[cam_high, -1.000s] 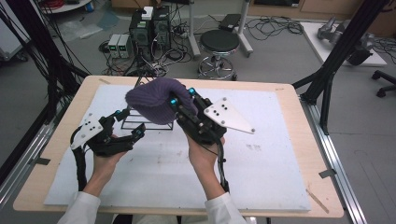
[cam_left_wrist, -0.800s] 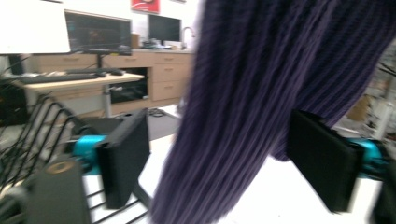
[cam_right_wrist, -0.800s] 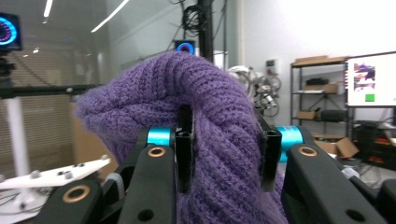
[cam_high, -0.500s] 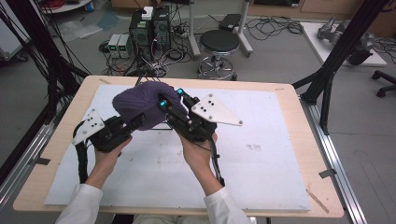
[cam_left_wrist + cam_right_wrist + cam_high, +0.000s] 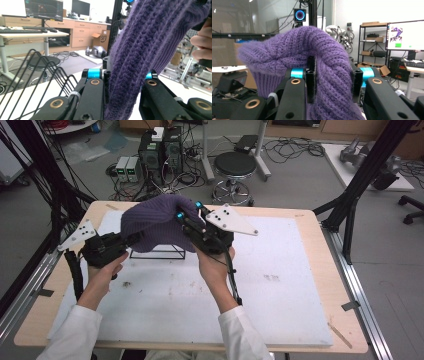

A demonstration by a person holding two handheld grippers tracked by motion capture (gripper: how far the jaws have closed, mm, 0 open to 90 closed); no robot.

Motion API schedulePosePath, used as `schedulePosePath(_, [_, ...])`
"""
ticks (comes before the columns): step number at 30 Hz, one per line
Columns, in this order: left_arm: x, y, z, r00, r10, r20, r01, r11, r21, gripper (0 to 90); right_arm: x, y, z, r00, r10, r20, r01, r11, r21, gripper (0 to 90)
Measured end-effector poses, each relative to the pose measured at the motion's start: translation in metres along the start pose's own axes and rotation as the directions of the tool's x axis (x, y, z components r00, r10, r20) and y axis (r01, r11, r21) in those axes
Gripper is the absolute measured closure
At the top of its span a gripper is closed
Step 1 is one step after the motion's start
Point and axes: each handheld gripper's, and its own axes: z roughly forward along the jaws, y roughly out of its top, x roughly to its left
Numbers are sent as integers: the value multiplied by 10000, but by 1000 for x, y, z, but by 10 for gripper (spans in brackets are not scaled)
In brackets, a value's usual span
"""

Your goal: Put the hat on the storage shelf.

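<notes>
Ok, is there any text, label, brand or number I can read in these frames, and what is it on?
"SF": probably, printed on the cardboard box by the cabinets, left gripper view; blurred, so not certain.
Desk monitor: screen content too small to read.
Shelf-side monitor: graphics, no legible words.
Purple knit hat: no lettering visible.

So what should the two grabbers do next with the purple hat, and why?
Probably lift the hat a little higher and carry it clear of the wire rack. Both the left gripper and the right gripper are shut on its knit, and it hangs between them just above the rack, so it could snag.
</notes>
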Motion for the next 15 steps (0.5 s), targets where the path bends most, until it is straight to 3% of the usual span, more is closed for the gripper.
schedulePosePath(3, [2,8,-3,9998,-169,-71,168,9997,-182,814,5,4,7,9999,-92,65,92,10000,9,681])
schedulePosePath(10, [16,33,-1,9970,160,-762,-192,9989,-417,814,7,14,21,9999,5,119,-3,9999,-117,682])
schedulePosePath(13, [24,42,2,9936,445,-1035,-465,9988,-170,814,5,15,28,9999,40,122,-39,10000,-83,681])
schedulePosePath(15, [28,46,5,9919,614,-1111,-646,9976,-252,814,3,15,33,9998,87,170,-86,9999,-71,681])
